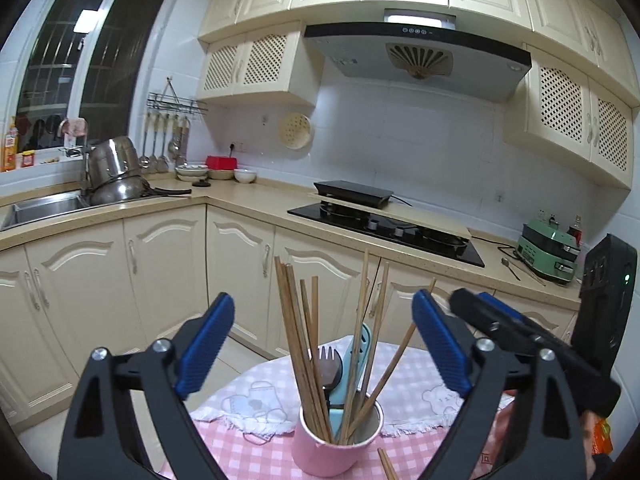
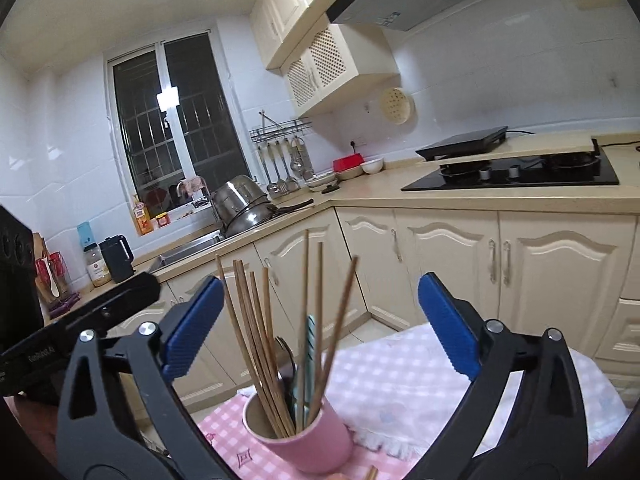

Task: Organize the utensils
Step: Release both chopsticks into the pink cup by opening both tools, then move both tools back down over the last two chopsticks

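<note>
Nearly done, by the look of it: chopsticks [image 1: 308, 344], fork [image 1: 329, 362] and pale blue utensil [image 1: 359, 360] upright in pink cup [image 1: 320, 446] on checked table [image 1: 256, 452], one stray chopstick [image 1: 387, 465] beside it, left tool [image 1: 322, 350] and right tool [image 2: 320, 326] both spread wide, empty.

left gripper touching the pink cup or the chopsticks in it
Apart. The left wrist view shows the left gripper open, with clear gaps between both pads and the chopsticks; the pink cup stands lower, between the fingers.

right hand-held gripper [image 2: 320, 328]: jaws wide, empty | pink cup [image 2: 308, 436]: chopsticks [image 2: 256, 344] upright inside
</note>
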Available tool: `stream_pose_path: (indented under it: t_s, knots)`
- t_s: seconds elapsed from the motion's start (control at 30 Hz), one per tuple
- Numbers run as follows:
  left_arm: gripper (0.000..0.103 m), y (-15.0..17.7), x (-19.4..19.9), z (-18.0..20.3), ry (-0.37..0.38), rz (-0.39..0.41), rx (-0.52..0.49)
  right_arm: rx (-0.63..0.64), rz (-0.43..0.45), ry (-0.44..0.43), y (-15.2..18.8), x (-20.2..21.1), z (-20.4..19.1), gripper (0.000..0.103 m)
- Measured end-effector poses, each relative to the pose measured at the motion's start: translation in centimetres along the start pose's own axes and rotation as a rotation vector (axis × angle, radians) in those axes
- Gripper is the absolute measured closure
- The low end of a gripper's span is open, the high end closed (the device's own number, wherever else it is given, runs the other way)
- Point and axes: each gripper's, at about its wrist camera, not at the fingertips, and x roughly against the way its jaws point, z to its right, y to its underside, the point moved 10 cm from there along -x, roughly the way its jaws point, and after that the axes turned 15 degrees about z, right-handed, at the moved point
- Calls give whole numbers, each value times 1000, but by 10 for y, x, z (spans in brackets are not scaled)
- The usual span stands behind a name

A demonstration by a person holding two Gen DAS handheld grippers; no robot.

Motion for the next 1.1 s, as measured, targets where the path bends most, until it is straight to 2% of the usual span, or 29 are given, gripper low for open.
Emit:
stream_pose_path:
  t_s: [0.23,0.7,0.83,1.1]
  knots:
    - [10,6,27,7,-28,-3,-17,1,-81,57,4,32,18,6]
    - [10,40,66,21,-57,-55,-25,1,-281,145,48,81,41,6]
    - [10,62,70,25,-66,-101,-37,-5,-345,163,67,90,46,6]
    - [10,127,67,29,-74,-257,-52,27,-507,186,124,100,52,6]
